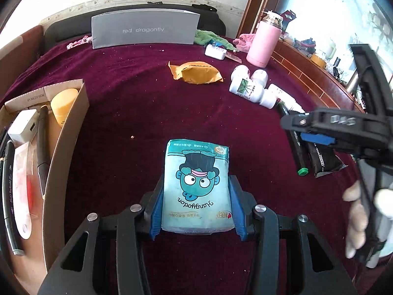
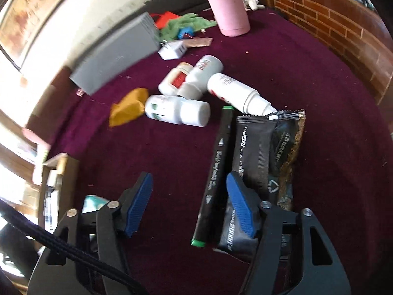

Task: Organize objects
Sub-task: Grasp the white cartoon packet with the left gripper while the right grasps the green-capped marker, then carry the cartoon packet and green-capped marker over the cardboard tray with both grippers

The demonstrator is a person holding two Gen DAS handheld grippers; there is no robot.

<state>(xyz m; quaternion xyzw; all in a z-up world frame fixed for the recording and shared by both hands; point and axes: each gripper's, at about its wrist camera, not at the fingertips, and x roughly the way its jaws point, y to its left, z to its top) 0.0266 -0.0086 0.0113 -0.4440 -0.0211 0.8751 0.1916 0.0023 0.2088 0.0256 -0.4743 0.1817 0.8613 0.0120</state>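
A teal tissue pack (image 1: 196, 172) with a cartoon face sits between the blue pads of my left gripper (image 1: 196, 191), which is shut on it just above the maroon cloth. My right gripper (image 2: 189, 179) is open over a black marker (image 2: 216, 162) with green caps. The marker lies in the gap close to the right pad, untouched. Under and beside that pad lie two black sachets (image 2: 255, 147). In the left wrist view the right gripper (image 1: 316, 132) hovers at the right over the same marker (image 1: 296, 147), with a hand on its handle.
A cardboard box (image 1: 61, 147) at the left holds pens, a white adapter and a yellow cup. Several white bottles (image 2: 176, 109), a yellow pouch (image 1: 196, 72), a pink flask (image 1: 264, 41), a grey box (image 1: 145, 29) and cloths lie further back. A brick-patterned ledge (image 2: 331, 24) borders the right.
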